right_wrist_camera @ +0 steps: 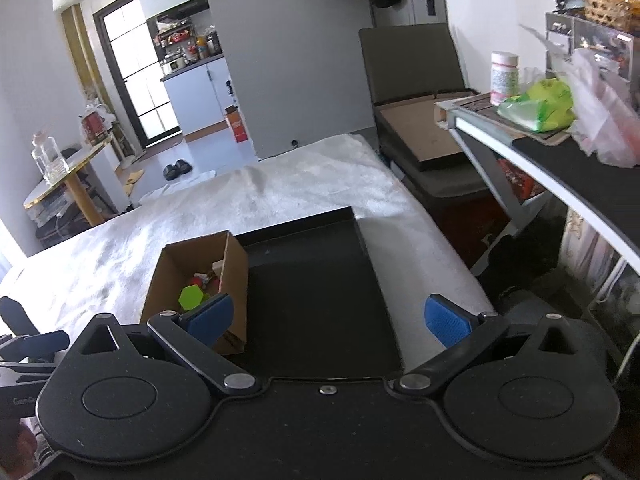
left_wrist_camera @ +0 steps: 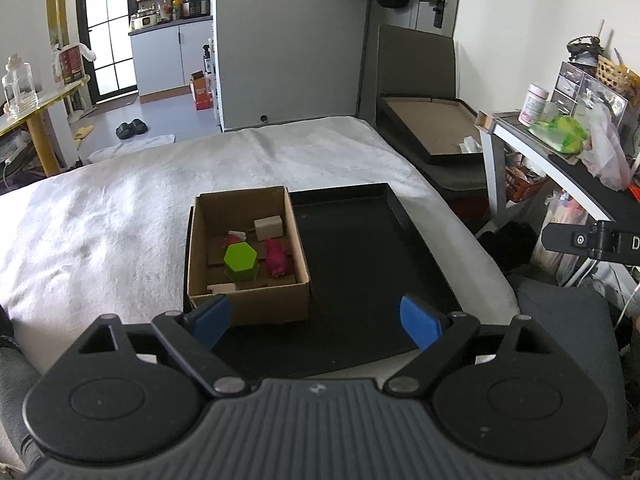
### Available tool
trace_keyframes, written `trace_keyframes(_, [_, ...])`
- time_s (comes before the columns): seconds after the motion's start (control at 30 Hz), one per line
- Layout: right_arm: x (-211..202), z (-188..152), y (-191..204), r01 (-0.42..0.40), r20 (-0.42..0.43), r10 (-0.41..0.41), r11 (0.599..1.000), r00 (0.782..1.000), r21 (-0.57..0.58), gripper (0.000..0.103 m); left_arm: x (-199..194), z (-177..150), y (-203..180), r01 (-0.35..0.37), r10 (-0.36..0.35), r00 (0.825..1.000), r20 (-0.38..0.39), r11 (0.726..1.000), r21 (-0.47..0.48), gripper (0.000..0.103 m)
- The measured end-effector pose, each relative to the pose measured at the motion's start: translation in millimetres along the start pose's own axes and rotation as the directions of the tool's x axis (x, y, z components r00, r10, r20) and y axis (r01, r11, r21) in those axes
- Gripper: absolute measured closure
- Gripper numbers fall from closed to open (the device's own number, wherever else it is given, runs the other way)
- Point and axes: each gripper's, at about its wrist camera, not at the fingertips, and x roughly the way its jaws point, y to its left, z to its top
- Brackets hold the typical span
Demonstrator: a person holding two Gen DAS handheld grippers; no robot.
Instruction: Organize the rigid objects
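Cardboard box [left_wrist_camera: 248, 256] beyond spread left gripper [left_wrist_camera: 316, 320]

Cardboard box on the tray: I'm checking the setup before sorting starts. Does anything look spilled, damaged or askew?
Nothing stands out. The cardboard box sits upright on the black tray, holding the green hexagon block, pink toy and wooden block.

Left gripper [left_wrist_camera: 316, 322]: blue pads spread wide, nothing between them. Right gripper [right_wrist_camera: 330, 320]: pads likewise wide apart, empty, held level beside the left.
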Motion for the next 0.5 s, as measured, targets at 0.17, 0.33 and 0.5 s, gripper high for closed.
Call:
trace_keyframes(0.17, [-3.6,-7.0,0.1,0.009,-0.005,-0.009,1.0,1.0,0.003,0.0,-5.9,-4.3,-2.0,0.004,-0.005,1.0,0.006,1.0,0.01,0.012])
trace_keyframes(0.33, [-8.4,-15.8,4.3,0.035,-0.005,-0.035,0.999,0.999,-0.011,0.0,-11.9,-12.0,-1.0,0.003,-0.003,1.0,0.01,1.0,0.01,0.012])
trace_keyframes(0.5, [-9.6,-24.0,7.9,0.058,-0.014,-0.059,0.998,0.998,-0.025,0.0,-14.7,-18.1,2.8,-0.02,0.02,1.0,0.007,1.0,0.004,0.011])
